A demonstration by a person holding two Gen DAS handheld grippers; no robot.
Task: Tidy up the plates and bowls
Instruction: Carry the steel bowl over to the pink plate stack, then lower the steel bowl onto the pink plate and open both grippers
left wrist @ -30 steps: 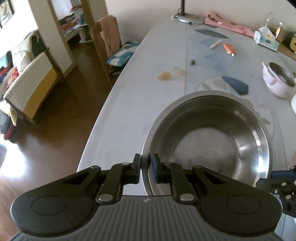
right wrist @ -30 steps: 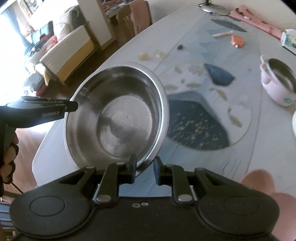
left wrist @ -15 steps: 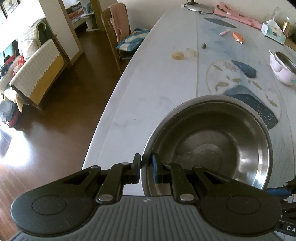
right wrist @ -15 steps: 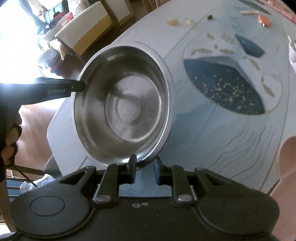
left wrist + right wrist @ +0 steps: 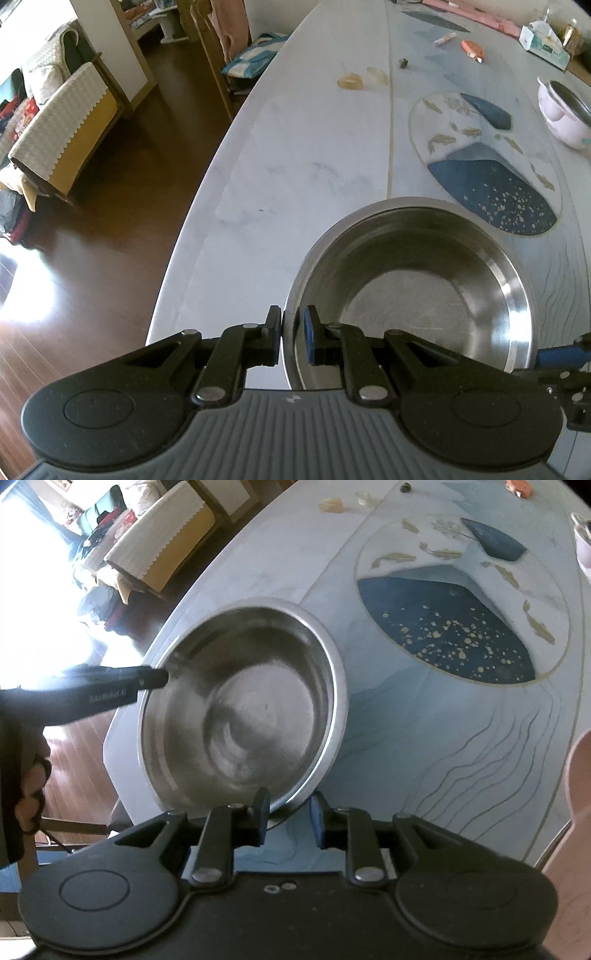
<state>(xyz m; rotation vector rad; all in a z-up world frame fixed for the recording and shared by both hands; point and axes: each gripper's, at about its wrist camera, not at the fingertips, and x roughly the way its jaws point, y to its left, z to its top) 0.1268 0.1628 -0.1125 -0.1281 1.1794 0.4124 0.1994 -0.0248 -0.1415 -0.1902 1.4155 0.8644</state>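
Bowl, stainless steel point(image 5: 424, 295), large, empty: carried above the near end of the table point(image 5: 295, 155), held at two points on its rim.

Left gripper point(image 5: 292, 334): you have it clamped on the rim at the bowl's 9 o'clock, one pad inside the wall, one outside.

Right gripper point(image 5: 289, 814): your fingers straddle the rim at its 6 o'clock in the right wrist view. A gap shows beside the right pad, so whether it truly pinches cannot be told.

Pot, small, pink, steel-lined point(image 5: 563, 110): at 2 o'clock from the bowl, well apart, untouched.

Tissue box point(image 5: 545, 44): far end, at 1 o'clock.

Progress: early, by my judgement. One bowl is in transit and not yet set down. No plates or stack are visible; the destination cannot be told.
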